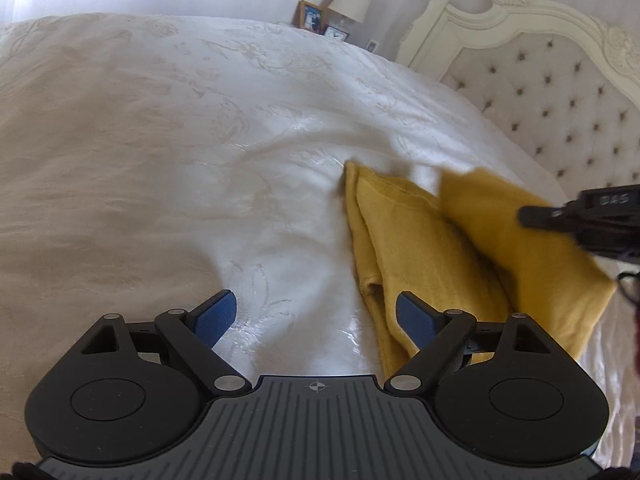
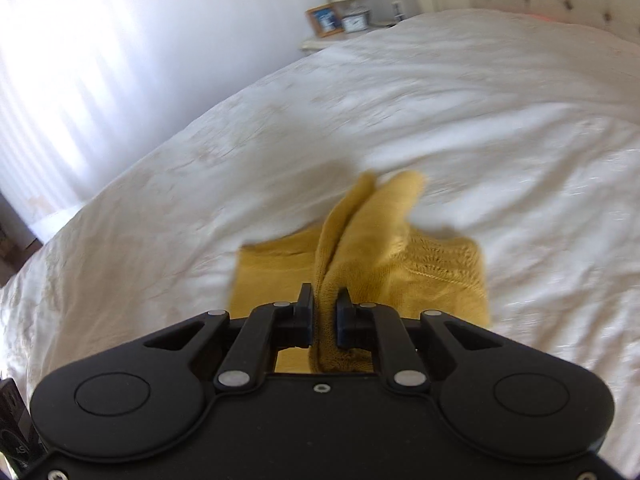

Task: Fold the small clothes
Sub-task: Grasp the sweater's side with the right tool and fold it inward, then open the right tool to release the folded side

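A mustard-yellow knit garment lies partly folded on the white bedspread. My left gripper is open and empty, low over the bedspread, with its right finger at the garment's left edge. My right gripper is shut on a fold of the yellow garment and lifts it above the part that lies flat. In the left wrist view the right gripper comes in from the right over a raised flap of the garment.
A tufted headboard with a cream carved frame stands at the right. A nightstand with a lamp, a picture frame and a small clock stands beyond the bed. A bright curtained wall is at the left.
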`<state>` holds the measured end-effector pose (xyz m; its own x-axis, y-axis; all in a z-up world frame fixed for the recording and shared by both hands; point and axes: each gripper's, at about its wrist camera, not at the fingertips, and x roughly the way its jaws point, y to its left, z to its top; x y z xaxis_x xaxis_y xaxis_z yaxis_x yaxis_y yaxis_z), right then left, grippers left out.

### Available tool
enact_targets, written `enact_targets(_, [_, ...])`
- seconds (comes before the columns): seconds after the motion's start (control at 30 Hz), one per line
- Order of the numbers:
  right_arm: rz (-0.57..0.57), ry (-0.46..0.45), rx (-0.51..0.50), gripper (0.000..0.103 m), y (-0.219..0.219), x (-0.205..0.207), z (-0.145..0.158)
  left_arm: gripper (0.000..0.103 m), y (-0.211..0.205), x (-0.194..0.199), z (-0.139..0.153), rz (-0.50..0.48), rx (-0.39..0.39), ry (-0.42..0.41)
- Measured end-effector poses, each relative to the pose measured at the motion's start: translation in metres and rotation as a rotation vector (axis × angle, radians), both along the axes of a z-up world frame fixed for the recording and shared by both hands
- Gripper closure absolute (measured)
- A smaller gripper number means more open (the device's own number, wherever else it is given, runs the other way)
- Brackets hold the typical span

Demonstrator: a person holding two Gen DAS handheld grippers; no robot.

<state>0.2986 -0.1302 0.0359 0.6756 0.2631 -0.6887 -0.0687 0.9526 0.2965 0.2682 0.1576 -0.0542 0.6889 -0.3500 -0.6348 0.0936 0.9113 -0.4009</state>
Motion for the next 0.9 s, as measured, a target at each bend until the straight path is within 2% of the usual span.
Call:
enact_targets(0.17, [0.037,0.053,-0.027,0.085,0.055,0.017,-0.038,0.016,0.01,0.005,0.001,0.034,-0.011,0.007])
enact_targets(0.37, [0.009,0.086,-0.032,0.084,0.072,0.015,-0.071,0.016,0.017,0.008,0.0,0.054,-0.038,0.023])
enact_targets(0.43, [0.03,0.088,-0.041,0.077,0.078,0.014,-0.075,0.016,0.017,0.008,0.001,0.055,-0.04,0.025])
enact_targets(0.5, [0.083,0.115,-0.004,0.062,0.081,0.016,-0.077,0.016,0.016,0.007,0.0,0.056,-0.039,0.03])
enact_targets(0.57, [0.109,0.097,-0.004,0.053,0.087,0.012,-0.071,0.016,0.016,0.008,0.0,0.056,-0.037,0.034])
enact_targets(0.77, [0.106,-0.036,-0.261,0.044,0.118,0.019,-0.052,0.016,0.017,0.01,-0.001,0.059,-0.029,0.043])
enact_targets(0.9, [0.053,-0.081,-0.363,0.044,0.129,0.042,-0.055,0.016,0.019,0.011,-0.003,0.064,-0.041,0.048])
